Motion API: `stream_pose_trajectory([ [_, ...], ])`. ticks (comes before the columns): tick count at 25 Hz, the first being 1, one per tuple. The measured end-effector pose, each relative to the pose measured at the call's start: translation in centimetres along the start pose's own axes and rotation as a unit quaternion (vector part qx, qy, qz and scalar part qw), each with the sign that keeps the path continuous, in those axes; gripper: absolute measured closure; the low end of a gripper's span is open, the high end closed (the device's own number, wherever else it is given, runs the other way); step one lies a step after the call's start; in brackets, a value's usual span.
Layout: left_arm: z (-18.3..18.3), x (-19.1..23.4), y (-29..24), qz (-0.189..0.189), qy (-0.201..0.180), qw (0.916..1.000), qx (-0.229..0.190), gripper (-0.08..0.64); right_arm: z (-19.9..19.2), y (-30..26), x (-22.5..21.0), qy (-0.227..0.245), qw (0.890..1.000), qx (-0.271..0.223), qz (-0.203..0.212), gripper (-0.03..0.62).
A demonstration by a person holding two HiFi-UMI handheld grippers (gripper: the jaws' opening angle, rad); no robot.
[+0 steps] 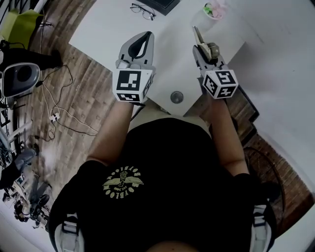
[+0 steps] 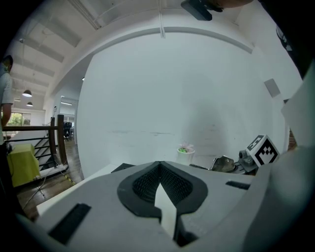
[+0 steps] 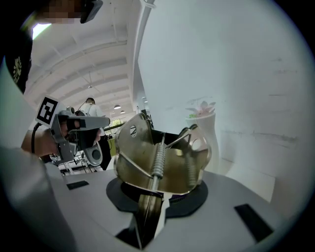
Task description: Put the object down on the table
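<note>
A brass-coloured metal spring clamp (image 3: 162, 157) stands up out of my right gripper (image 3: 147, 209), which is shut on its lower flat end. In the head view the right gripper (image 1: 203, 49) holds the clamp (image 1: 209, 48) above the white table (image 1: 113, 27), near its front right part. My left gripper (image 1: 142, 43) hovers to the left at about the same height. Its jaws are shut and its dark ribbed pads (image 2: 142, 184) meet with nothing between them. In the left gripper view the clamp (image 2: 224, 163) shows at the right.
A white pot with a pink and green plant (image 1: 212, 11) stands at the table's back right. Glasses (image 1: 142, 11) and a dark flat item (image 1: 160, 4) lie at the back edge. A round grey disc (image 1: 176, 97) sits by the front edge. Cables (image 1: 59, 115) cross the wooden floor on the left.
</note>
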State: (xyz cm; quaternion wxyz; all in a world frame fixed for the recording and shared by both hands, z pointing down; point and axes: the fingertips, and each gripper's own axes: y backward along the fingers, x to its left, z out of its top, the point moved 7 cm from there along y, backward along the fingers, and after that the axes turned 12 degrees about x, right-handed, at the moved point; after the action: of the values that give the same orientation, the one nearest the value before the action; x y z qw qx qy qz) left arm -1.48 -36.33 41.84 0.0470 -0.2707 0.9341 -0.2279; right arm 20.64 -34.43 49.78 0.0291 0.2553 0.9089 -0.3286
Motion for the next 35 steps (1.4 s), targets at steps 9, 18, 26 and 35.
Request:
stream_pose_trajectory([
  [9, -1.3, 0.6, 0.9, 0.004, 0.004, 1.0, 0.007, 0.552, -5.0, -3.5, -0.6, -0.04, 0.998, 0.052, 0.016, 0.518],
  [18, -2.0, 0.7, 1.7, 0.002, 0.001, 0.9999, 0.01, 0.552, -10.1, -6.5, -1.2, -0.057, 0.992, 0.111, 0.022, 0.518],
  [26, -2.2, 0.5, 2.4, -0.001, -0.006, 0.9999, 0.01, 0.552, -13.1, -8.2, -1.9, -0.073, 0.986, 0.148, 0.018, 0.518],
  [35, -1.5, 0.3, 3.3, -0.003, -0.015, 0.9999, -0.001, 0.552, -14.2, -9.3, -1.4, -0.047, 0.977, 0.209, 0.017, 0.481],
])
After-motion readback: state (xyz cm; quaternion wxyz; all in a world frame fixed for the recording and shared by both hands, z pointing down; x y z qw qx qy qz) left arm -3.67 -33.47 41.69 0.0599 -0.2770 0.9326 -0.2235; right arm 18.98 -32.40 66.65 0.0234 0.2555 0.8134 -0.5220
